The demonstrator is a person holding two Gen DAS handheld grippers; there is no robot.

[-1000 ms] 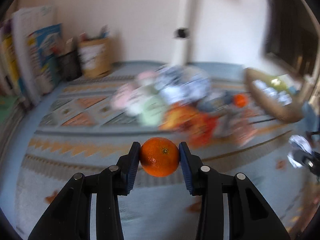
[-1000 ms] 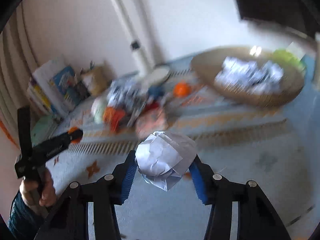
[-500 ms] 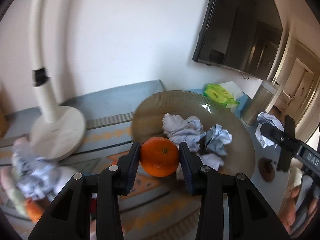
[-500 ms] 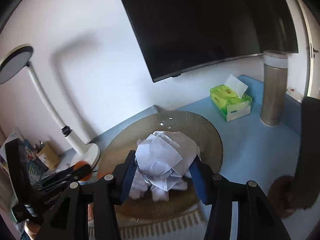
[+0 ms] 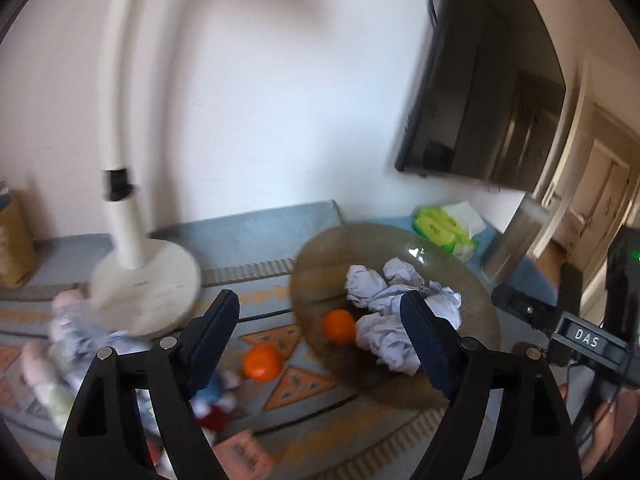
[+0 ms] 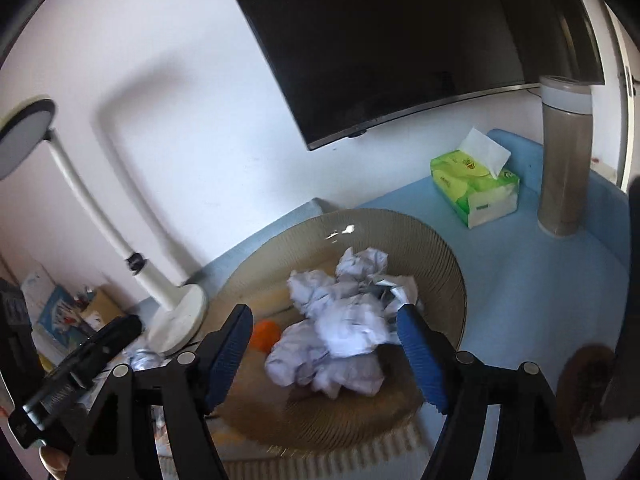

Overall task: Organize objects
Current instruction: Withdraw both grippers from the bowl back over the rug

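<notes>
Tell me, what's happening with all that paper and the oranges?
A person is tidying up with a hand-held gripper in each hand. The left hand-held gripper has just been opening, and nothing is between its fingers now; an orange sits in the big bowl. The right hand-held gripper has just been opening too, over the crumpled paper piled in the bowl. Another orange lies on the patterned cloth outside the bowl.
</notes>
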